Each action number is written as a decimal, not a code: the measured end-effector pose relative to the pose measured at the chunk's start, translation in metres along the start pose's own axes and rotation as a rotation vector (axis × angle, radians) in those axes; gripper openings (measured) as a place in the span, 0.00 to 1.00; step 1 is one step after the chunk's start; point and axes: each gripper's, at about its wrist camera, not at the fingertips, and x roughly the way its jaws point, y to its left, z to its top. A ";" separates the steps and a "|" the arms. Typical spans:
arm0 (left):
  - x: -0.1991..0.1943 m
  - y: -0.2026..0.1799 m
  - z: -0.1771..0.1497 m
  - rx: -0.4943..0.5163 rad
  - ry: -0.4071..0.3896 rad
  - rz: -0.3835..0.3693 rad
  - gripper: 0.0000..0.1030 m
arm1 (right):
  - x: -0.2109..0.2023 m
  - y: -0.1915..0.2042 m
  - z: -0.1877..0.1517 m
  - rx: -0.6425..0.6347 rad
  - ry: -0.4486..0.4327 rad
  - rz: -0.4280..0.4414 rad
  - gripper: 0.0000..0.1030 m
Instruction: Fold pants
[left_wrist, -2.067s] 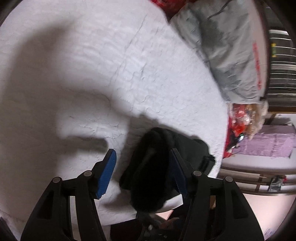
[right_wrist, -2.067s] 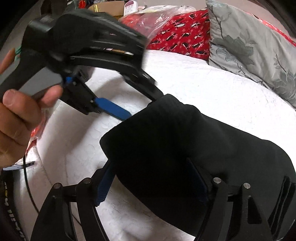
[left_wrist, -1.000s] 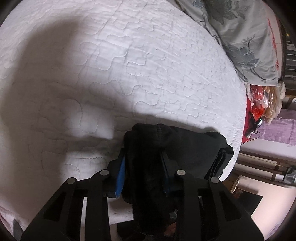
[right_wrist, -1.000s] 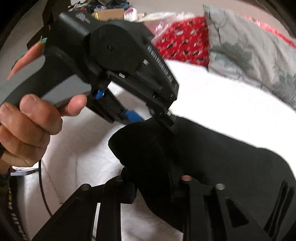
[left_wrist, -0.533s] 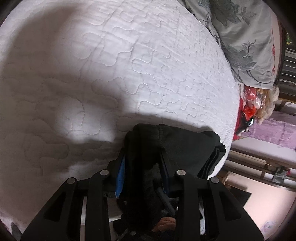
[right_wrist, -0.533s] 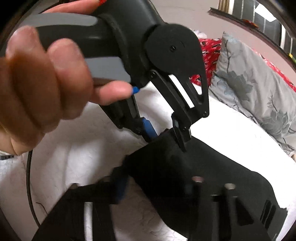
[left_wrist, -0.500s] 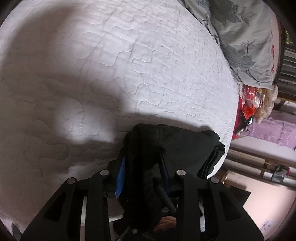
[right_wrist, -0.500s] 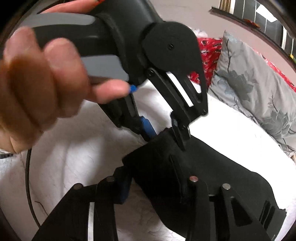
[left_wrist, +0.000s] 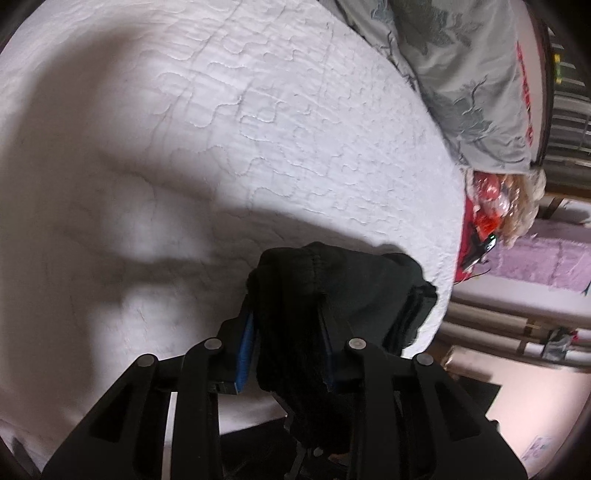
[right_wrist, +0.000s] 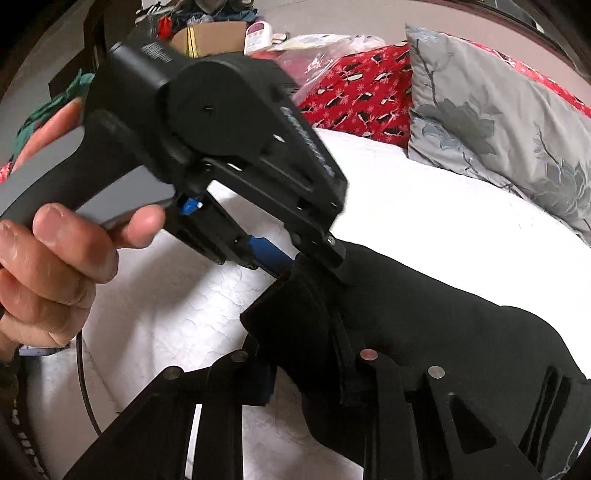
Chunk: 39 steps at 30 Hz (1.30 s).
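Black pants (right_wrist: 424, 332) pinched by 2 grippers over a white quilt (left_wrist: 258, 129).
Left gripper (left_wrist: 286, 332) and right gripper (right_wrist: 306, 369) each clamp the bunched waistband edge between their fingers; cloth trails ahead-right.

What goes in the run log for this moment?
left gripper: shut on black pants | right gripper: shut on pants | surface: white quilt

Left wrist view: close above white quilted bed (left_wrist: 258, 110), facing across toward grey floral pillow (left_wrist: 461, 74) at far edge. Right wrist view: low, close, probably from bed's near edge. Shared: black pants (left_wrist: 332, 280), pillow.
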 end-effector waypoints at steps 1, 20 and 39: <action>-0.001 -0.002 -0.002 -0.004 -0.005 -0.004 0.26 | -0.003 -0.002 -0.001 0.010 -0.003 0.010 0.23; 0.013 -0.122 -0.036 0.045 -0.043 0.064 0.25 | -0.081 -0.115 -0.015 0.297 -0.099 0.139 0.23; 0.205 -0.296 -0.060 0.283 0.128 0.291 0.25 | -0.129 -0.315 -0.144 0.836 -0.082 0.139 0.32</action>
